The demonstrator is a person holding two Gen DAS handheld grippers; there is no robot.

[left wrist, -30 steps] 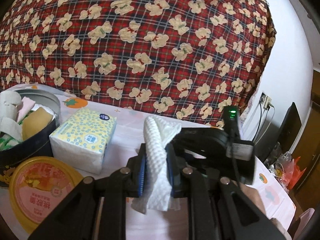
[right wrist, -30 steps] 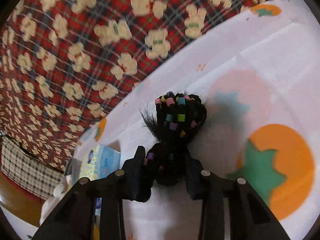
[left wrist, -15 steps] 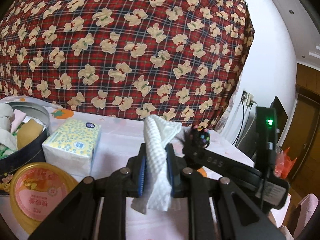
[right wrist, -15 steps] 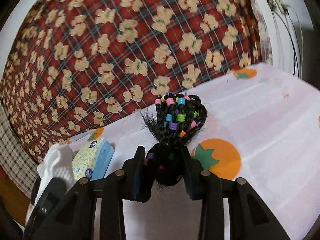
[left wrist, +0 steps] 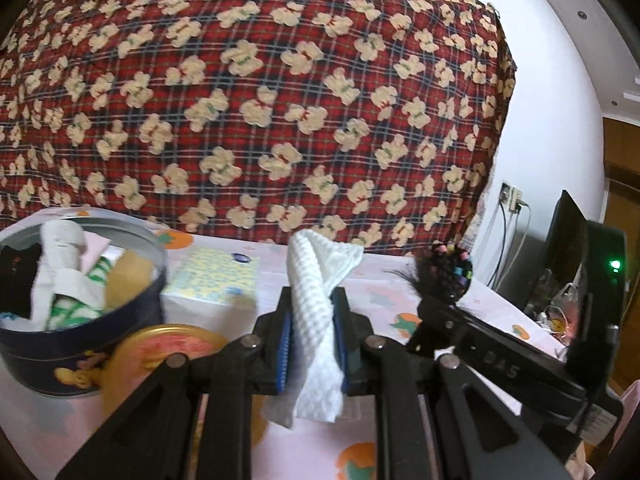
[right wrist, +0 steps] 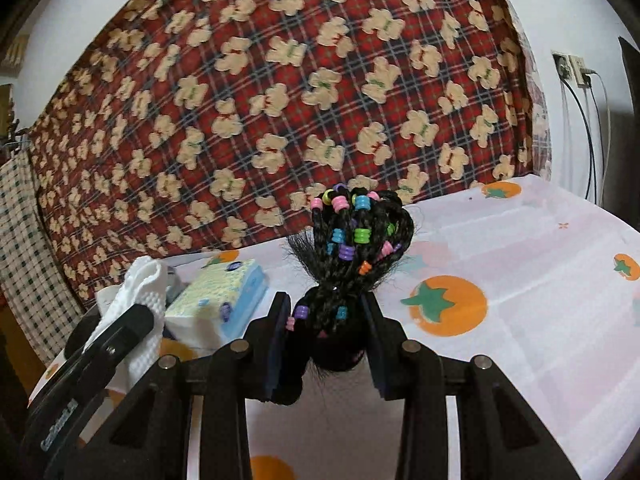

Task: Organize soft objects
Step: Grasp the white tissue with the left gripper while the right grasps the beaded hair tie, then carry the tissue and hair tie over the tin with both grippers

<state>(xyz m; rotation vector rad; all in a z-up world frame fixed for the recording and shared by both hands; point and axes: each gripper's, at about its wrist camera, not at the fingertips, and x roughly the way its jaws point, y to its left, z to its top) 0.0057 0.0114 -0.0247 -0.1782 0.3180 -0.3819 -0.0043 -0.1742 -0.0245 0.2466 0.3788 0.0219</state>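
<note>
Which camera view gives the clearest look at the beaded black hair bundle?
The right wrist view: the beaded black hair bundle fills the centre, beads distinct, clamped in the right gripper. The left wrist view shows it small and blurred at right.

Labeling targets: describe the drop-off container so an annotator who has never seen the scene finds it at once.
Start from the red plaid bear-print cloth behind the table; in the left wrist view look to the table's left end. The round dark-blue tin stands there, open and full of soft items, beside the boxy tissue pack and flat orange lid.

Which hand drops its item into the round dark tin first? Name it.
Left, probably. Its gripper, holding the white waffle cloth, sits beside the round dark tin; the right gripper with the black beaded hairpiece is farther off.
</note>
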